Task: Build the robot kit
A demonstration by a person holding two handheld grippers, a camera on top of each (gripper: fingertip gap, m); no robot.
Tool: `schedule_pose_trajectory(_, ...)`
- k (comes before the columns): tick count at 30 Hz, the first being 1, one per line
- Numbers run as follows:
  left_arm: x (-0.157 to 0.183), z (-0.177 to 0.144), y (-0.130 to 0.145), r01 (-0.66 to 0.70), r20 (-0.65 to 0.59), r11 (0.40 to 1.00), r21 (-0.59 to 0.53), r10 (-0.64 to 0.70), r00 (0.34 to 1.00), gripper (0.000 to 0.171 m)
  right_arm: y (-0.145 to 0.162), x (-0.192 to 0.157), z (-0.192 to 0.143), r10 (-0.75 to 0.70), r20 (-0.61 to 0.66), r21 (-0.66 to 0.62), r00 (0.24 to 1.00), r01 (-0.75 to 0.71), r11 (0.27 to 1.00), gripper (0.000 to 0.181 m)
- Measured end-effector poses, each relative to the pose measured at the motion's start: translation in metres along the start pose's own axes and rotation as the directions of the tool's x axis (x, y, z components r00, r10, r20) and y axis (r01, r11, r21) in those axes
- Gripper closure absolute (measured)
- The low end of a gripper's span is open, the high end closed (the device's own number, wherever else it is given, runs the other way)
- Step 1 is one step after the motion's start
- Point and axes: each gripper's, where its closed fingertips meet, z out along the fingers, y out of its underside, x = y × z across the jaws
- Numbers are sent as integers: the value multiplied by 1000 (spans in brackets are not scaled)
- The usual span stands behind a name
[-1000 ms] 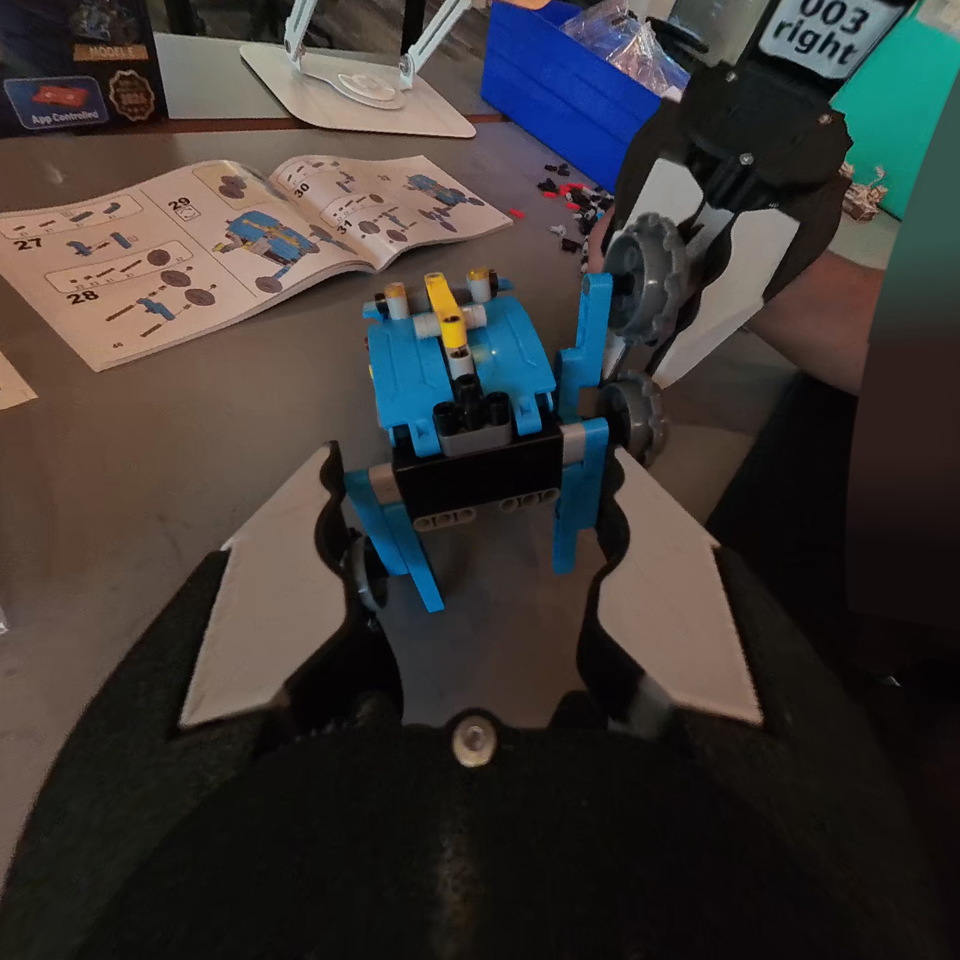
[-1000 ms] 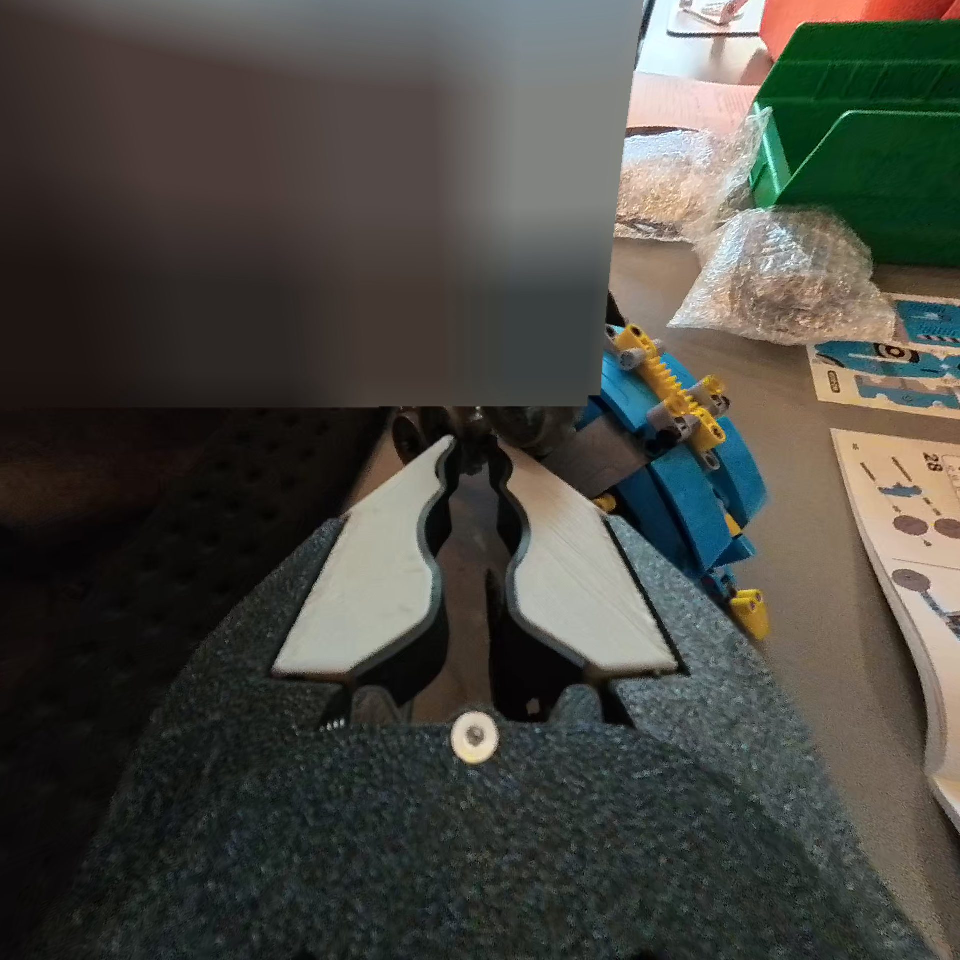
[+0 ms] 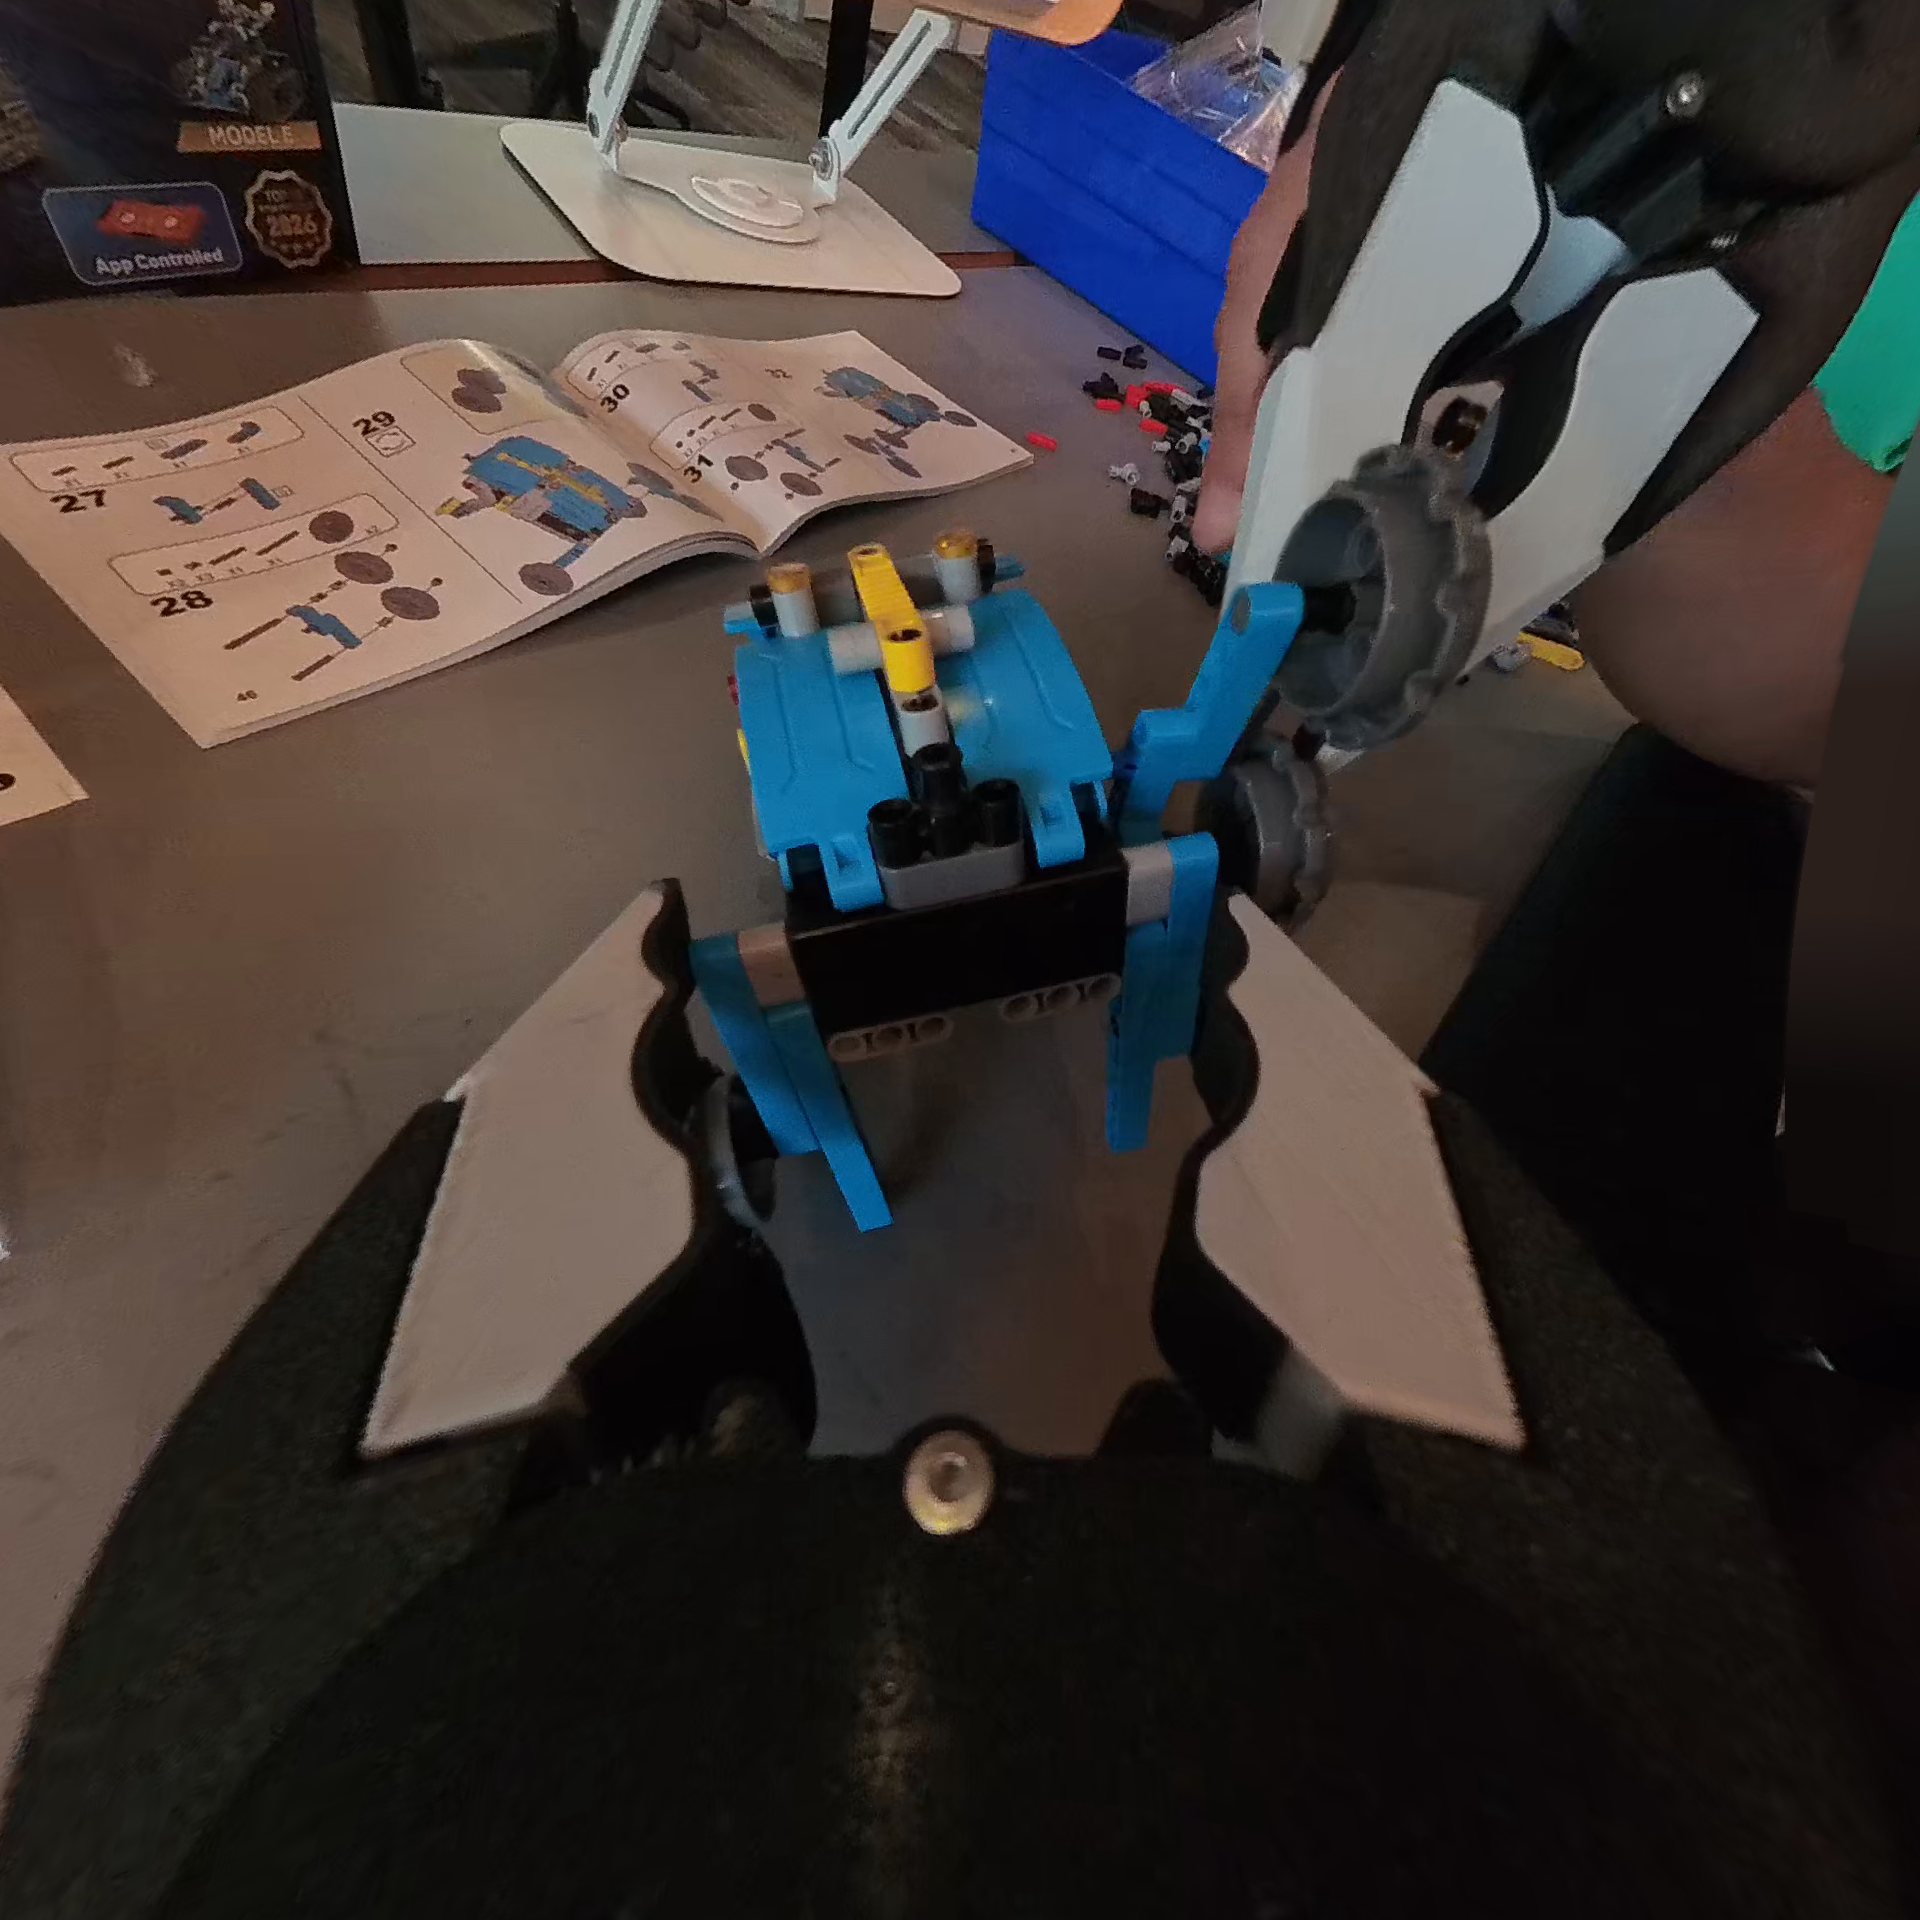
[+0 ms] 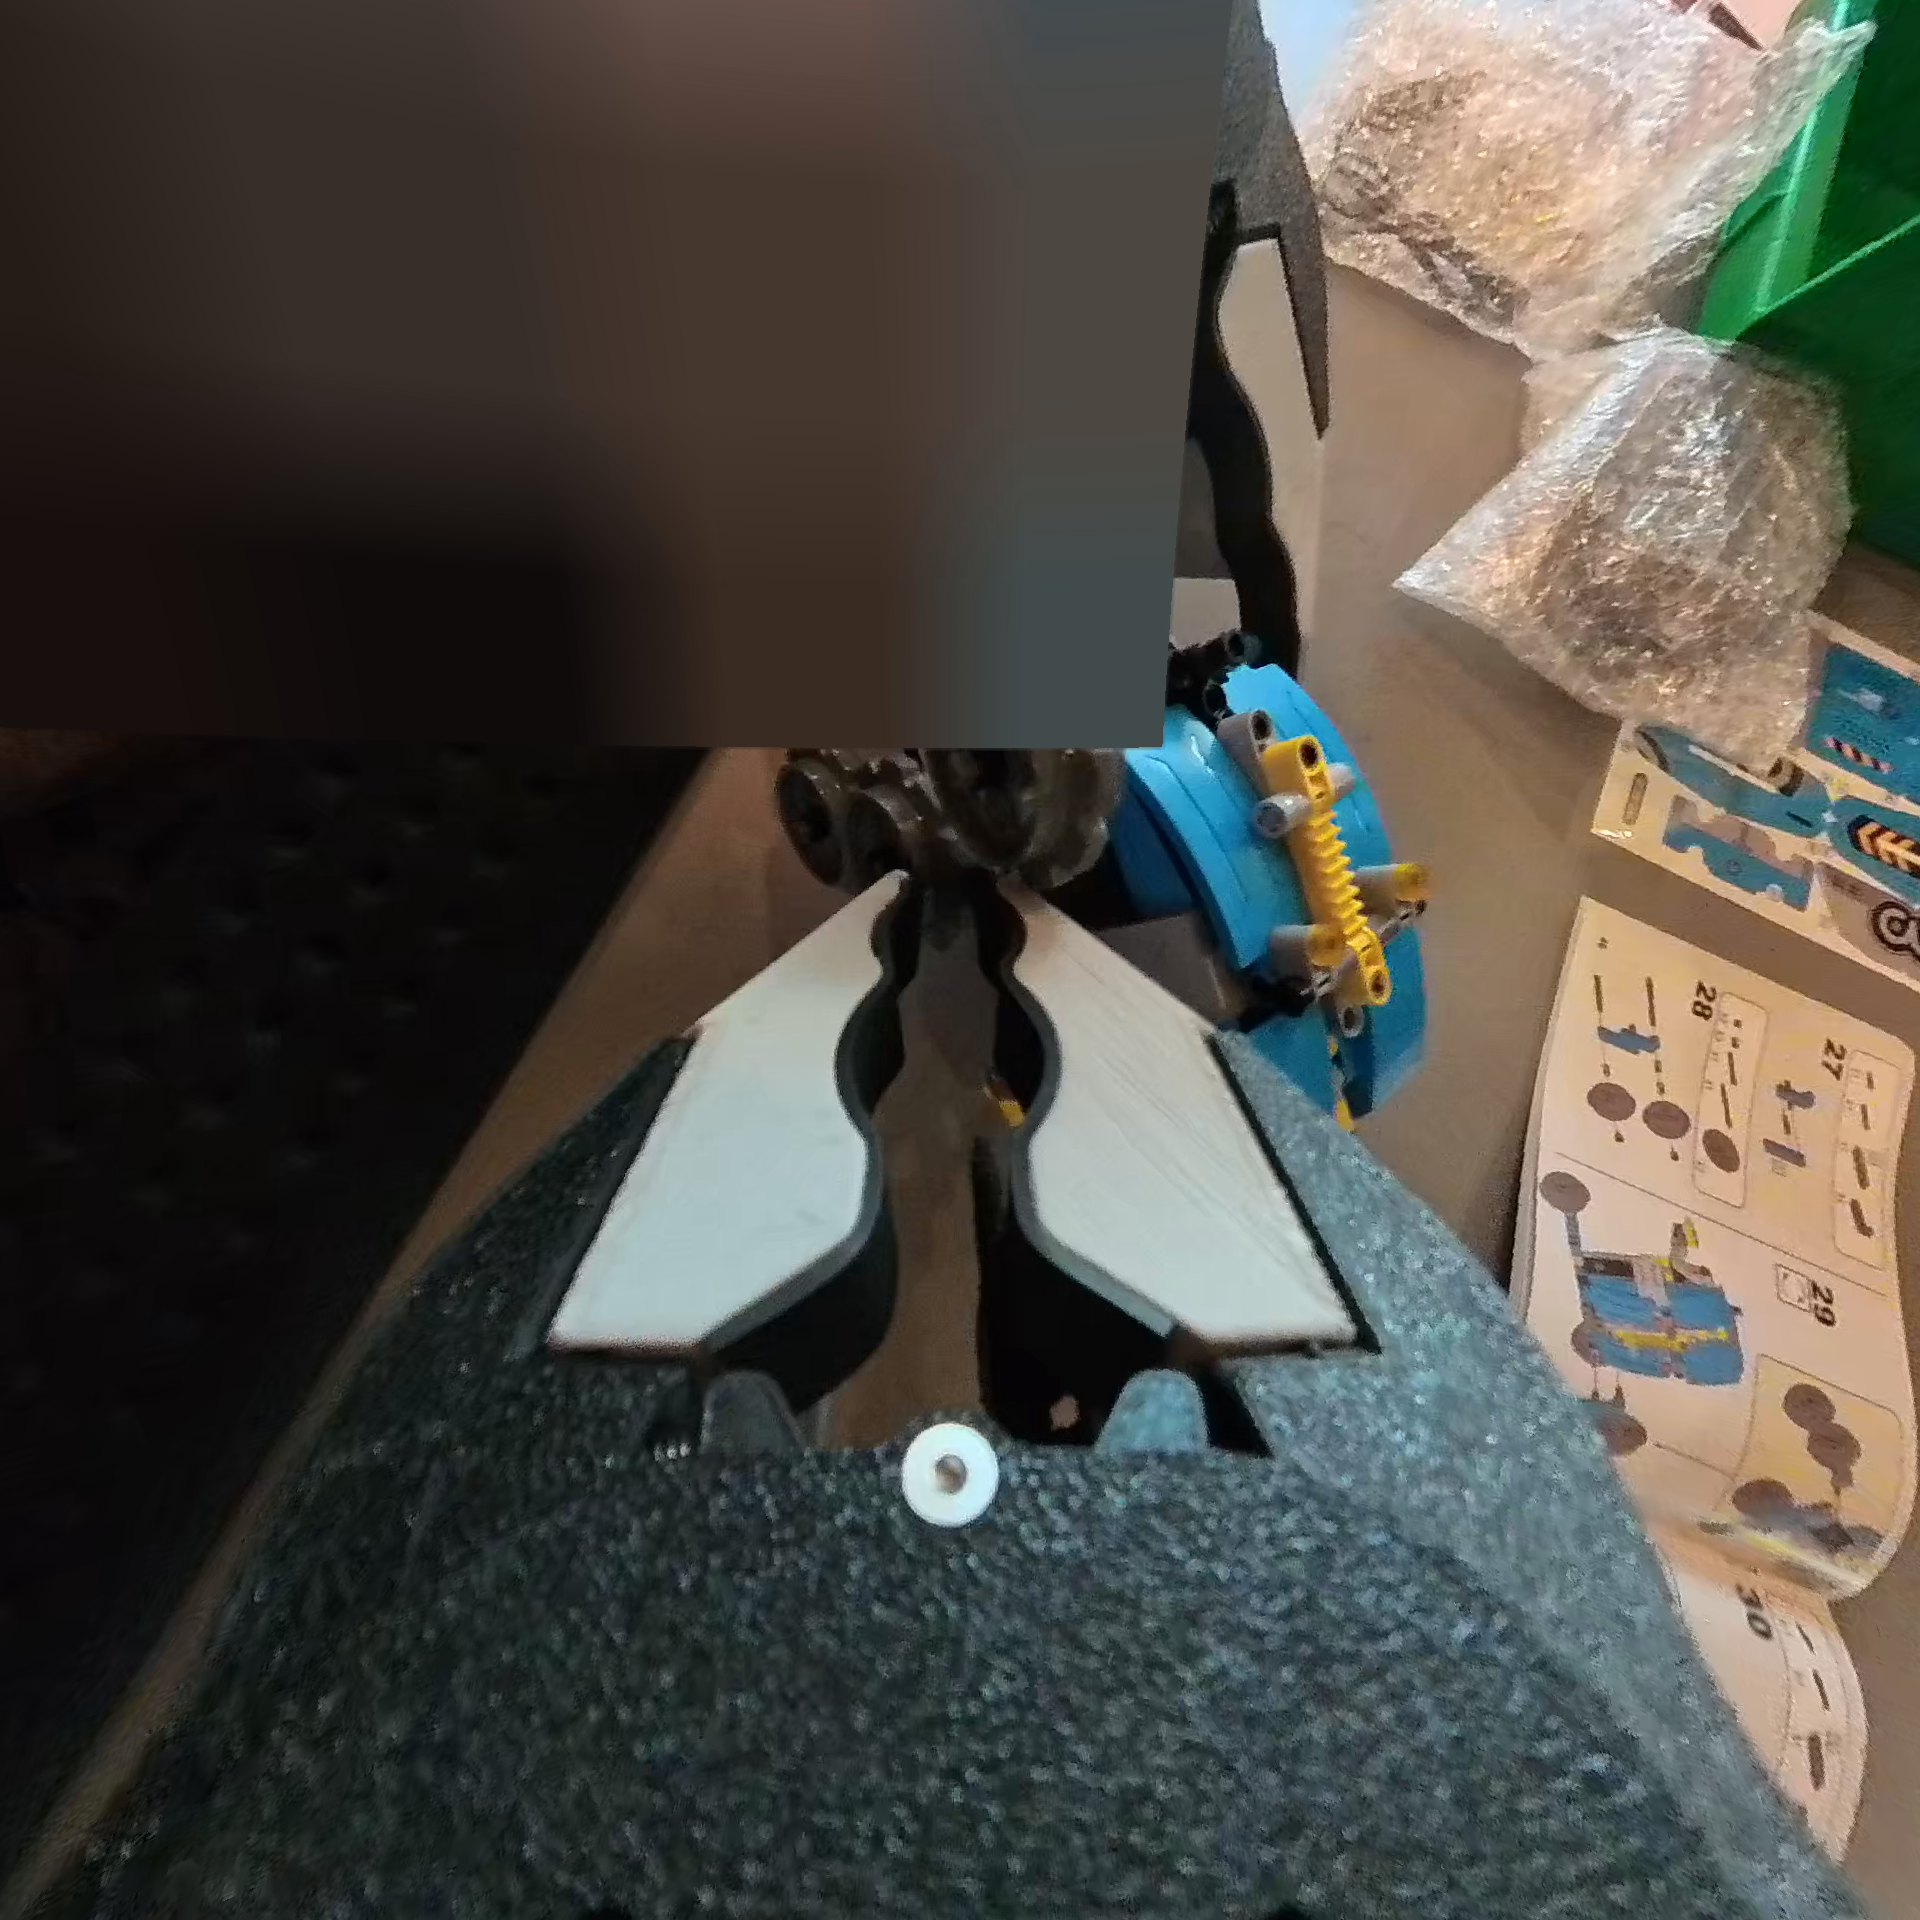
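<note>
Here, line by line, left wrist view first.

Left gripper point(image 3: 945, 904): my fingers are spread wide and press from both sides on the blue legs of the blue brick model point(image 3: 914, 727); I hold it by them.
Model's place: it stands on the grey table point(image 3: 312, 935), right between my fingertips, yellow beam on top, black block at the front.
Right gripper point(image 3: 1392, 499): it comes in from the upper right, clenched on a grey wheel point(image 3: 1382, 613).
Wheel's place: its hub meets the black pin at the top of the raised blue arm point(image 3: 1216, 675) on the model's side; whether it is fully seated I cannot tell.
Second wheel point(image 3: 1273, 831): it sits lower on that same side, just below the held one.
Around: an open instruction booklet point(image 3: 468, 499) lies beyond the model; loose small parts point(image 3: 1153, 416) are scattered near a blue bin point(image 3: 1091, 208); a white stand point(image 3: 727, 218) is at the far edge.

Right wrist view.
My right fingers: nearly together, tips pinching the grey wheel's toothed rim.
Model: just beyond and to the side of my fingertips, its yellow toothed rack point(image 4: 1335, 883) facing the camera.
Left gripper: one dark finger reaches down to the model from above.
Beside it: bubble-wrap bundles point(image 4: 1662, 520), a green bin point(image 4: 1818, 208), a sticker sheet point(image 4: 1766, 810).
</note>
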Motion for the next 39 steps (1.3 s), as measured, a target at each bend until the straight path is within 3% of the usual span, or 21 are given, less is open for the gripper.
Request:
schedule_pose_trajectory(9, -2, 1, 0, 15, -12, 1000, -10, -15, 1000, 74, 6, 4, 2, -73, -25, -56, 997, 71, 996, 170)
schedule_pose_trajectory(15, -1, 2, 1, 1, 10, 1000, -30, -1, 1000, 74, 3, 2, 0, 21, 94, 11, 995, -22, 1000, 171)
schedule_pose_trajectory(24, 4, -1, 4, -48, 69, 998, -35, 51, 996, 74, 13, 1, 0, 33, 56, -29, 998, -31, 999, 169)
schedule_pose_trajectory(30, 2, -1, 2, -24, 91, 999, -24, 26, 996, 74, 6, 0, -1, 53, 37, 17, 998, -54, 998, 171)
schedule_pose_trajectory(39, 1, -1, 2, -13, 82, 1000, -21, 15, 996, 74, 4, 2, -3, -9, -30, -38, 1000, 8, 999, 171)
